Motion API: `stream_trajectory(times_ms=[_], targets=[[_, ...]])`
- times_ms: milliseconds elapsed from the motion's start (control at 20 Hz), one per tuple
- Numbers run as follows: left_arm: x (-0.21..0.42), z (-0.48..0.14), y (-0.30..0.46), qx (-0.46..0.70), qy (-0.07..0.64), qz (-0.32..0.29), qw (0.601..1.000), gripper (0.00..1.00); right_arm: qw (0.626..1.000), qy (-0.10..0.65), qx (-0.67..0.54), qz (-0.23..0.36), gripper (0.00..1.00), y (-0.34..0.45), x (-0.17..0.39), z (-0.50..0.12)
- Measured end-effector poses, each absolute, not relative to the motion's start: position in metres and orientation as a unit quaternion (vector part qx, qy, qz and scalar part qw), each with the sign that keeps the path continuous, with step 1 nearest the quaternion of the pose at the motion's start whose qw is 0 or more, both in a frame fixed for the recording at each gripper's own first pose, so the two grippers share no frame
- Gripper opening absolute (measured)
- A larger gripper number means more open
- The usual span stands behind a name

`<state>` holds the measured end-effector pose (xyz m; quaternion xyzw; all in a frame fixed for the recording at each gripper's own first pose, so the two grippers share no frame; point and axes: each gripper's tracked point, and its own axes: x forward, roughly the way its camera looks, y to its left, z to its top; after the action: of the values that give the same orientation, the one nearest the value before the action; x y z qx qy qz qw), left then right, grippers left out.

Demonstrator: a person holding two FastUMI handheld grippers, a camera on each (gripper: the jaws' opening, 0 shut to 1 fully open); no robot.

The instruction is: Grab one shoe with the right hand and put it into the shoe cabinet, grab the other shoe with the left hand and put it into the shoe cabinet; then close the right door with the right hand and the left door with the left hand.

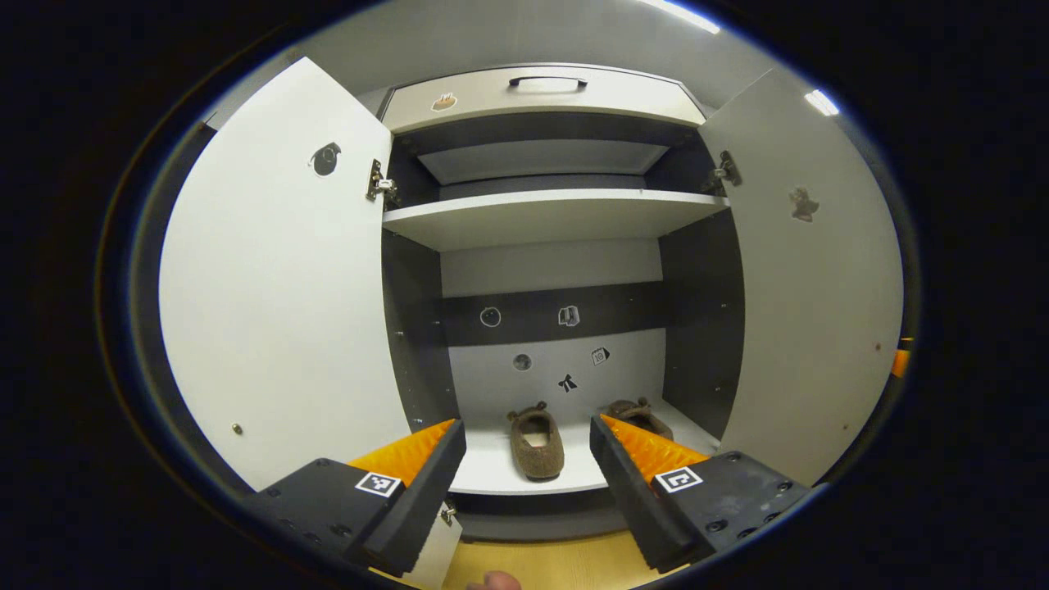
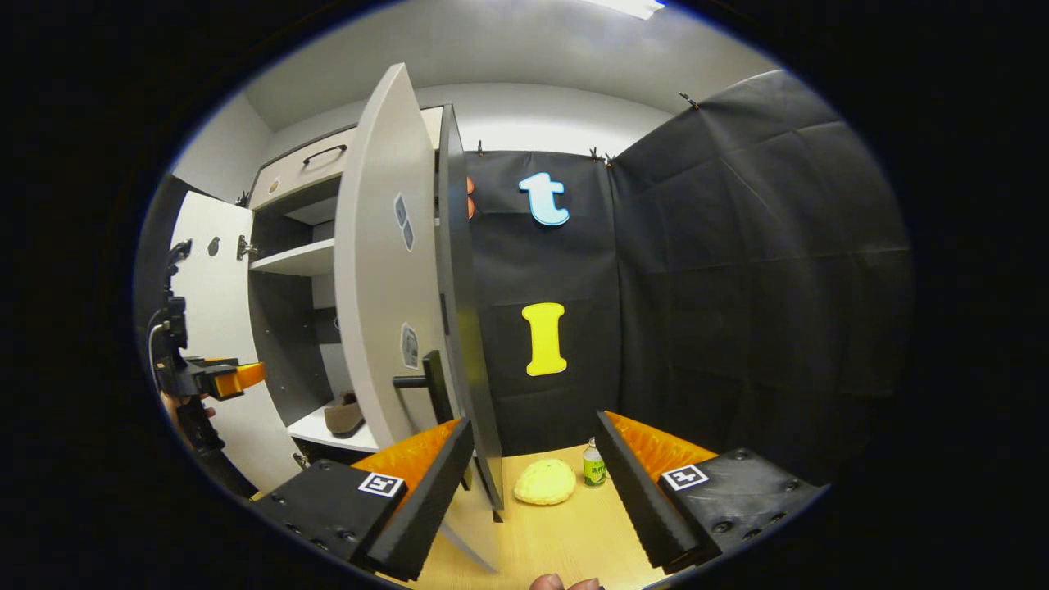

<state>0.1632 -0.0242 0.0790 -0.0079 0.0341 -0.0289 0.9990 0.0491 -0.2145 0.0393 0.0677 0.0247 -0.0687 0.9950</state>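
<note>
While both doors stand open, I list what lies before my two claws, nearest first.

Item one: my left gripper point(image 1: 529, 447), fingers spread wide, nothing between them, held in front of the shoe cabinet point(image 1: 549, 217) above the wooden floor point(image 1: 557, 561).

Item two: my right gripper point(image 2: 533, 447), likewise wide and empty, its fingers framing the outer face of the right door point(image 2: 385, 270) and that door's dark bar handle point(image 2: 422, 383), which sits near my left finger; I cannot tell whether they touch.

Item three, on the floor past the right gripper: a yellow lumpy object point(image 2: 545, 482) and a small green bottle point(image 2: 593, 464), just beside each other, in front of the black cloth wall point(image 2: 737, 270).

Item four: the left door point(image 1: 279, 287), swung fully out, and the right door, swung out on the other side in the left gripper view.

Item five, bottom shelf point(image 1: 492, 467): two brown fuzzy shoes. One shoe point(image 1: 535, 442) lies mid-shelf, opening upward. The other shoe point(image 1: 643, 416) lies to its right, partly hidden behind my finger.

Item six, rear panel: several small stickers point(image 1: 568, 316).

Item seven, higher up: a bare white shelf and a drawer point(image 1: 545, 92) with a dark handle.
</note>
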Motion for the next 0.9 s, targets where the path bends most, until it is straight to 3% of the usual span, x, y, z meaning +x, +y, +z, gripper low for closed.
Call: stream_trajectory(times_ms=[400, 900], targets=[[0.1, 0.074, -0.026, -0.013, 0.033, -0.032, 0.999, 0.96, 0.997, 0.026, 0.053, -0.056, 0.98, -0.203, 0.071, 0.035], [0.077, 0.055, -0.01, -0.019, 0.051, -0.047, 0.997, 0.96, 0.995, 0.03, 0.076, -0.057, 0.98, -0.179, 0.066, 0.033]])
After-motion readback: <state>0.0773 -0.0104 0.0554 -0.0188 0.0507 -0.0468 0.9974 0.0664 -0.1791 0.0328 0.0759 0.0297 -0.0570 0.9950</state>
